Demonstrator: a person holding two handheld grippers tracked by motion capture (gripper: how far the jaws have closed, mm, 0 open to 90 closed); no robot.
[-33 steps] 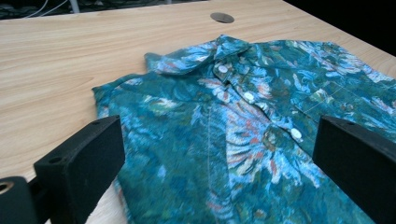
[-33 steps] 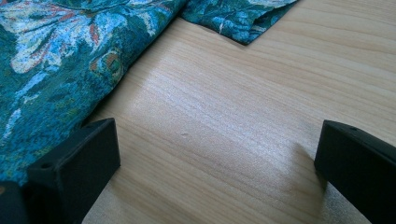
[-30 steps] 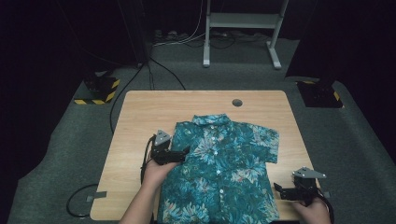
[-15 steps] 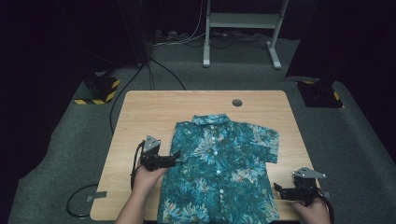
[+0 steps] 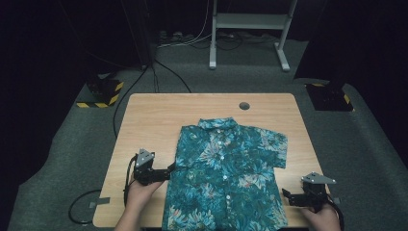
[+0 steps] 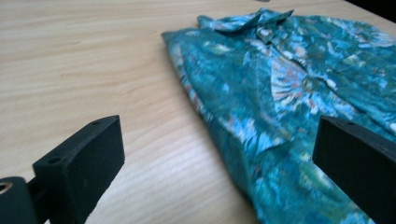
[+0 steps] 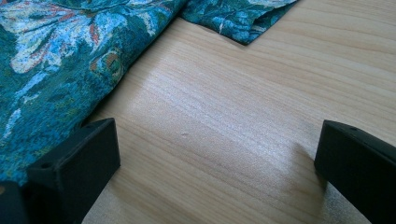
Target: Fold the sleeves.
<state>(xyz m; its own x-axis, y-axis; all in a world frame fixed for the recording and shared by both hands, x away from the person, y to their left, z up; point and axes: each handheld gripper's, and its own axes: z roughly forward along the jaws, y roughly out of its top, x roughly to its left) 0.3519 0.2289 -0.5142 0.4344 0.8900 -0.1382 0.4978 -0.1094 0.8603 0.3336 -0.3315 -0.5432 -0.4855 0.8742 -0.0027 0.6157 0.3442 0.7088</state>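
On the light wooden rectangular table (image 5: pixel 144 115) lies a teal short-sleeved shirt with a pale floral print (image 5: pixel 226 178), spread flat, buttoned, collar toward the far edge and hem reaching the near edge. Its left sleeve is folded under so that side runs straight, while the right sleeve juts outward. From above, the left gripper (image 5: pixel 166 172) sits just beside the shirt's left edge and the right gripper (image 5: pixel 288 197) rests near the hem's right corner, apart from the cloth. The left gripper view adds the folded edge's thickness and raised collar between wide-spread jaws. The right gripper view shows bare wood between its parted jaws, with the sleeve tip beyond.
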